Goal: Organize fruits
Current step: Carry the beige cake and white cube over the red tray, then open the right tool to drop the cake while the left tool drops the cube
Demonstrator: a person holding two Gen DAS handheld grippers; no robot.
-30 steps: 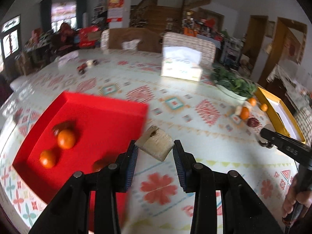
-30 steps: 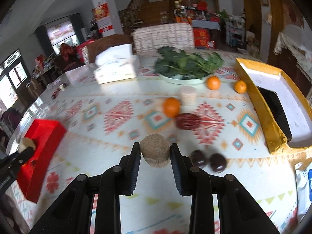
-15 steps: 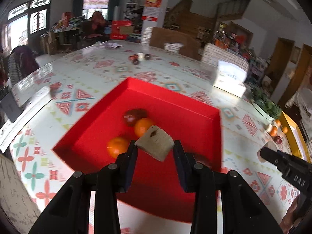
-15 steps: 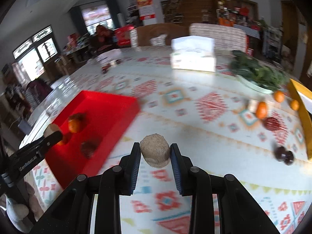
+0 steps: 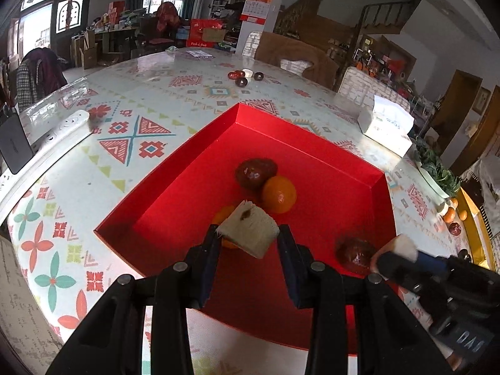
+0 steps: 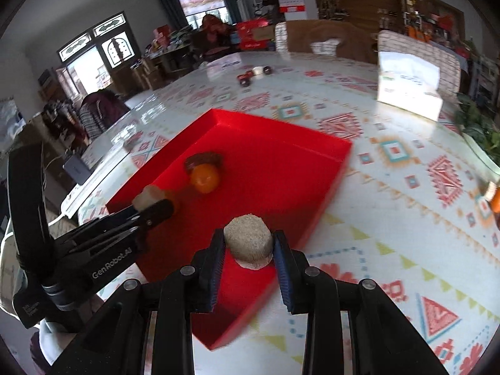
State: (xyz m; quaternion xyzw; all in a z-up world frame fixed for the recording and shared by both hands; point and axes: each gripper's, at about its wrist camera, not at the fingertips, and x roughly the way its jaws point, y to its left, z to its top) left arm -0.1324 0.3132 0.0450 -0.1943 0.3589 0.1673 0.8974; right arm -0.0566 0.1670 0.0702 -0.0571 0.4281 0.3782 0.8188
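Observation:
My left gripper (image 5: 248, 239) is shut on a pale, cut cylindrical fruit chunk (image 5: 248, 232), held above the red tray (image 5: 187, 159). The tray holds an orange (image 5: 279, 194), a dark red fruit (image 5: 254, 173), another dark red fruit (image 5: 354, 250) and a partly hidden orange (image 5: 223, 215). My right gripper (image 6: 248, 248) is shut on a beige round chunk (image 6: 248, 243) over the tray's near corner (image 6: 322, 168). The right gripper shows at the left view's lower right (image 5: 403, 254); the left gripper shows in the right view (image 6: 150, 206).
A patterned tablecloth (image 5: 131, 137) covers the round table. Small dark and red fruits (image 5: 243, 78) lie far across. A tissue box (image 5: 386, 128), a plate of greens (image 5: 437, 172), loose oranges (image 5: 450, 214) and a yellow tray (image 5: 475, 228) are at right. A white power strip (image 5: 47, 143) lies at left.
Both grippers have moved over the red tray with their chunks still held. The right gripper swung left from the table's middle to the tray's near corner, close beside the left one.

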